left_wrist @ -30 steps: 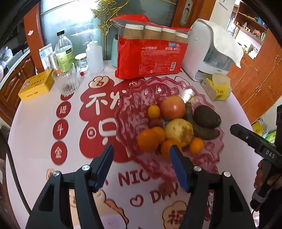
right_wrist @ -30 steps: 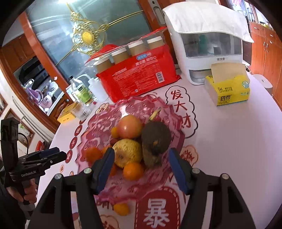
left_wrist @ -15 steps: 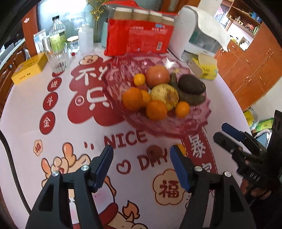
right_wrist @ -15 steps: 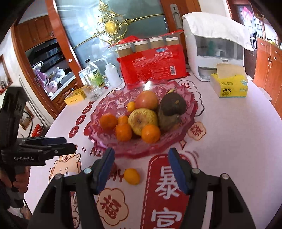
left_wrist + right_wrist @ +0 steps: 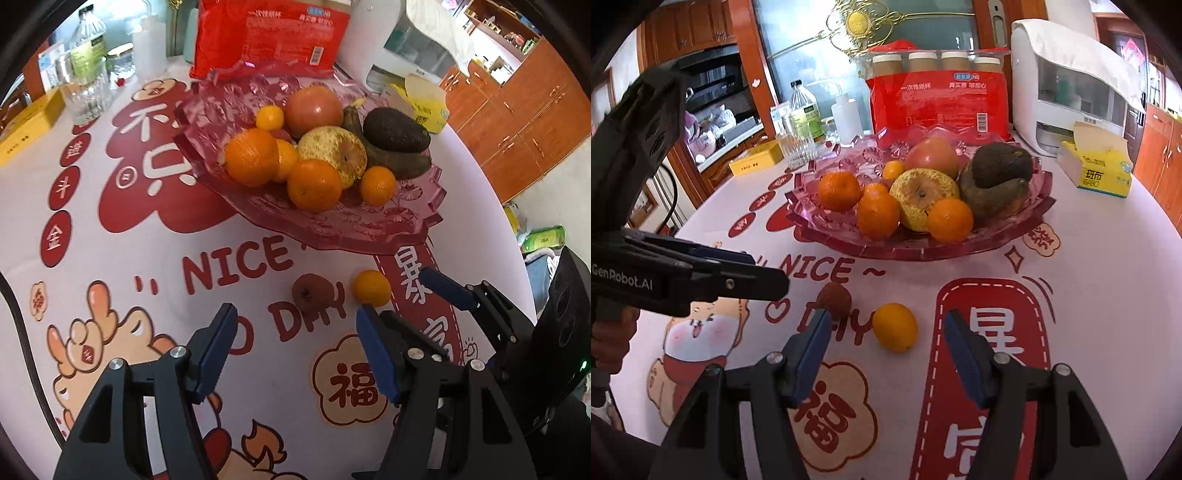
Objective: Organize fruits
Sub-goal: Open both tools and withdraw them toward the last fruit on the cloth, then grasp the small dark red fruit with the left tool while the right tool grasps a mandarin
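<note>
We judge the task nearly finished: most fruits lie in the pink glass fruit plate (image 5: 1030,218), and two are left on the table (image 5: 1108,295). From left to right, these are a small brownish-red fruit (image 5: 834,297) and a small orange (image 5: 894,326), just in front of the plate. The plate holds oranges, a yellow apple (image 5: 921,197), a red apple and an avocado (image 5: 1001,164). Our left gripper (image 5: 293,347) and right gripper (image 5: 882,347) are half open, holding nothing; the small orange sits just ahead of the right one.

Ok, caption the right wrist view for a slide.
Open right gripper above a small orange on the table, fruit plate beyond.
</note>
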The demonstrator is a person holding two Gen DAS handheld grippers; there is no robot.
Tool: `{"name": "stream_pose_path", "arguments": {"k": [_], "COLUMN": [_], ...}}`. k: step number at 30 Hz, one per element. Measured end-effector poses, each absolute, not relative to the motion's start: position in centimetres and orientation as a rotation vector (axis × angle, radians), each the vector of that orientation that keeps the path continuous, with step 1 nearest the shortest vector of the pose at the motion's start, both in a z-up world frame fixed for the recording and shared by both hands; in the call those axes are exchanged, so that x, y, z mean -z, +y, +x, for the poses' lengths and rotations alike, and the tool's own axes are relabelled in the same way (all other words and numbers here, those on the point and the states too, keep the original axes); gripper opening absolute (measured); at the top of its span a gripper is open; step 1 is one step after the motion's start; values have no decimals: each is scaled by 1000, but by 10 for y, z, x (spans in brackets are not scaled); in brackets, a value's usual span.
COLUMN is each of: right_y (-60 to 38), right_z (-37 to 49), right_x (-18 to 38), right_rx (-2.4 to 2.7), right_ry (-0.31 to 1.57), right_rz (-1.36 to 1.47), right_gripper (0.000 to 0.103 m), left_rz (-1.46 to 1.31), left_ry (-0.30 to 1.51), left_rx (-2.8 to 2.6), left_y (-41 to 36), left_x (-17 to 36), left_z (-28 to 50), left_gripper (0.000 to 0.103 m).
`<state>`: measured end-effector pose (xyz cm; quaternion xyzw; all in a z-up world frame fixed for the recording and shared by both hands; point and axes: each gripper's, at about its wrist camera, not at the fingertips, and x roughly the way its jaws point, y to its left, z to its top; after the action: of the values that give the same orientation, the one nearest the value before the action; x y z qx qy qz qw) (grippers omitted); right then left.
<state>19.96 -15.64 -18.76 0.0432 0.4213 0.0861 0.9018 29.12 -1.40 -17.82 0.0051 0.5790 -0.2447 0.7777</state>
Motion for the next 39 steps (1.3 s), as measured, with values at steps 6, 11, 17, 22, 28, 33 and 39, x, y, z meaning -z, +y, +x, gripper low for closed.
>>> {"name": "stream_pose_path", "arguments": {"k": [6,11,17,22,28,33,39], "right_y": [-149,-151,-152,-150,-151,-154,-156], "right_z": [207,211,216,218,220,221,219], "right_x": [203,210,214,217,217,217,214], "right_rx": [-172,-175,-208,-226,-237,-239,-251], "right_ry": [885,888,923,937,940,954,979], "right_rz": [20,6,7,-5,6,26,57], "right_gripper": [62,53,43,33,32,32,31], "left_rz": [4,5,10,25,27,31,23], "left_ry": [1279,1299,1312,1319,1321,1315,1308], "left_rx": [557,574,601,623,631,623,600], "left_y": [-22,-29,-37,-48,-54,-57,-45], "left_x": [196,209,218,224,228,227,218], "left_z": [300,306,312,314,314,310,304], "left_gripper": [65,61,51,41,31,31,30]}}
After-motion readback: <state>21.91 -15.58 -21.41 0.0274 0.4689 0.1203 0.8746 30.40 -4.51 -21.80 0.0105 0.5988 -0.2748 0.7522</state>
